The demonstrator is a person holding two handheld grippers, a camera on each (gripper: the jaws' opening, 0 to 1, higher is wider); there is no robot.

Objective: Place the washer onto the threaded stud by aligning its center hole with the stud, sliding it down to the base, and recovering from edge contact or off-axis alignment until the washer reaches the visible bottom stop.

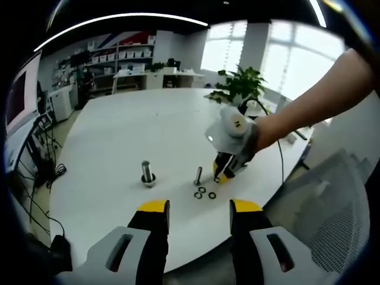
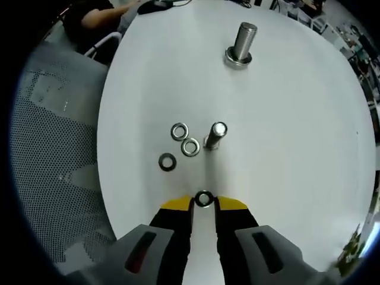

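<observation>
A small threaded stud [image 2: 217, 135] stands upright on the round white table [image 2: 285, 148], and three loose washers [image 2: 190, 147] lie just left of it. My right gripper [image 2: 203, 203] is shut on a dark washer [image 2: 203, 199] held between its yellow tips, short of the stud and in line with it. In the left gripper view the same stud [image 1: 198, 176] and the loose washers [image 1: 202, 191] sit mid-table, with the right gripper [image 1: 224, 173] held by a hand just right of them. My left gripper [image 1: 200, 212] hangs open near the table's front edge, holding nothing.
A thicker stud with a wide base [image 2: 241, 43] [image 1: 147, 173] stands farther along the table. A grey mesh chair [image 2: 53, 166] [image 1: 338, 202] sits against the table edge. A potted plant [image 1: 240, 83] and shelves stand beyond the table. A person [image 2: 95, 18] sits at the far side.
</observation>
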